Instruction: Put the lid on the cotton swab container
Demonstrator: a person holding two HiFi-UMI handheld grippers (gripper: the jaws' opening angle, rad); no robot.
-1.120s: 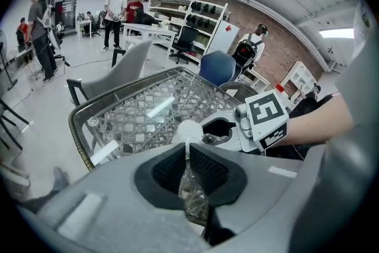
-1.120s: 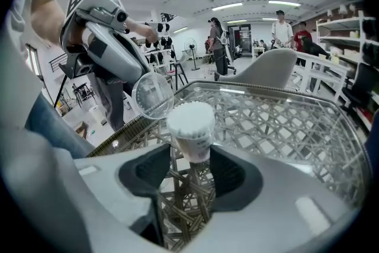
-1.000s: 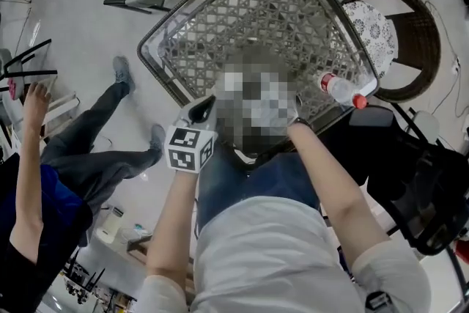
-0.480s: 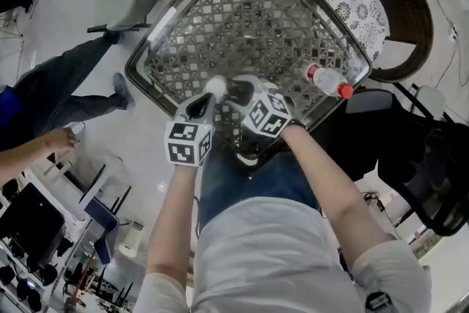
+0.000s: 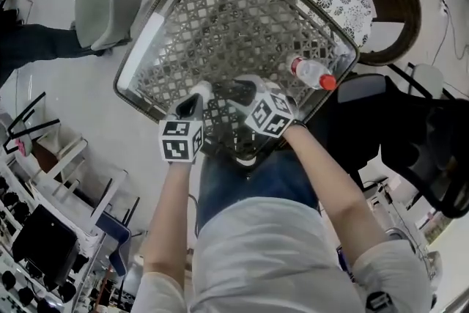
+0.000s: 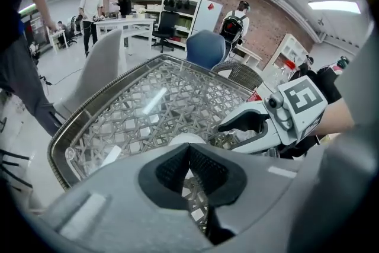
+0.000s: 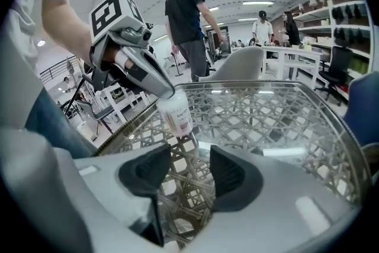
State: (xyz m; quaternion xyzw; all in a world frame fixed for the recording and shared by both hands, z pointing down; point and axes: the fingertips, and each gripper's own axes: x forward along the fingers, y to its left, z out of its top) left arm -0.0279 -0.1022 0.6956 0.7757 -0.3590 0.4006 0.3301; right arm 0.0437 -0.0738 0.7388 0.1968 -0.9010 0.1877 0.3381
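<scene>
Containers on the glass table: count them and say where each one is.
2. The cotton swab container is upright near the table's near edge, in the left gripper's jaws; the red-capped bottle lies by the right edge. None seems hidden.

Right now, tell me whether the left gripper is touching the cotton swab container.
Touching. The right gripper view shows the left gripper clamped on the top of the cotton swab container.

No text can be read. The cotton swab container (image 7: 176, 117) bears a label whose pinkish print is too small to make out. The marker cube (image 7: 115, 10) above it shows only a black-and-white square pattern.
</scene>
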